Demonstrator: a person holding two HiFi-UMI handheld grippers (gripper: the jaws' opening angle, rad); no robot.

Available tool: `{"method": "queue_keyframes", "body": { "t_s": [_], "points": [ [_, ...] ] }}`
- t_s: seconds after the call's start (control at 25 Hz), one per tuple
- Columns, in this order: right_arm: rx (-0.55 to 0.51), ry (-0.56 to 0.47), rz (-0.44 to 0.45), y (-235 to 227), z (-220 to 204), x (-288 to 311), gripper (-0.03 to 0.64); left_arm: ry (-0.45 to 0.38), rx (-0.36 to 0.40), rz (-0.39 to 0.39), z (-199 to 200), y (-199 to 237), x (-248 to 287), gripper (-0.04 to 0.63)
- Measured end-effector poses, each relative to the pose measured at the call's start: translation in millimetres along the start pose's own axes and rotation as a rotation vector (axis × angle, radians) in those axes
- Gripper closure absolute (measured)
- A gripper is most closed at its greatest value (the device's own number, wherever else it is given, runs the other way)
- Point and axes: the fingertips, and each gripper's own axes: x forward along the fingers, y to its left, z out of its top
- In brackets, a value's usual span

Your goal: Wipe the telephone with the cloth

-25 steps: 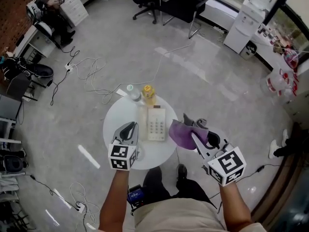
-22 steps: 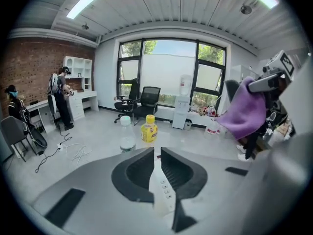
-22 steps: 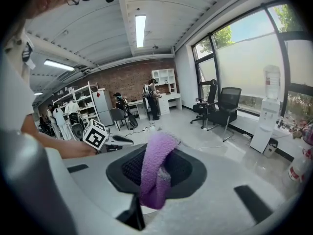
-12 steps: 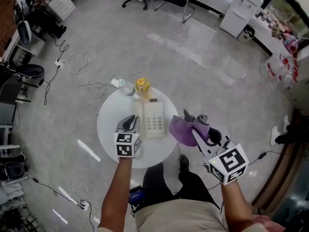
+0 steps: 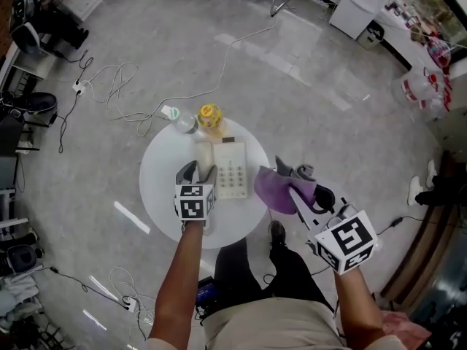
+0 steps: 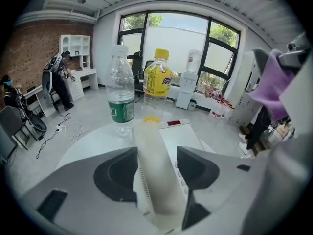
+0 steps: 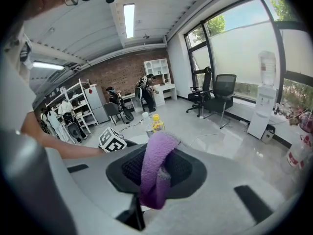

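Two grippers: at table [image 5: 164, 188].
Left gripper [image 5: 197, 171]: just spread wide, astride handset [image 6: 156, 180], unclamped.
Right gripper [image 7: 157, 170]: clenched on cloth [image 5: 277, 193], right of telephone [image 5: 235, 175].
Telephone: flat on table, before bottles [image 5: 209, 115].

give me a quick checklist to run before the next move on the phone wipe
1. Cloth gripped: ok. The right gripper is shut on the purple cloth.
2. Left gripper free: ok. Its jaws have just been opening and stand apart on either side of the handset, not pressing it.
3. Handset seated: ok. It lies along the left side of the telephone.
4. Cloth on telephone: not ok. It hangs in the air to the telephone's right, not touching.
5. Bottles out of the way: ok. The water bottle and yellow bottle stand upright beyond the telephone's far end.
6. Telephone firmly on the table: cannot tell.
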Motion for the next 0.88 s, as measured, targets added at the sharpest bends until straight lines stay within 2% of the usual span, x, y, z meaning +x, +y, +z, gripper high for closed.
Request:
{"method": "queue_keyframes", "body": {
  "t_s": [0.24, 0.56, 0.68, 0.88],
  "points": [
    [0.008, 0.016, -0.001, 2, -7, 7, 0.547, 0.054, 0.031, 0.039, -8, 6, 17, 0.342],
    [0.016, 0.031, -0.001, 6, -18, 13, 0.546, 0.075, 0.07, 0.071, -15, 12, 38, 0.318],
    [0.015, 0.033, 0.005, 9, -20, 14, 0.546, 0.077, 0.031, 0.062, -16, 12, 36, 0.321],
    [0.01, 0.029, 0.012, 11, -16, 15, 0.546, 0.05, -0.102, -0.007, -11, 13, 25, 0.35]
  ]
}}
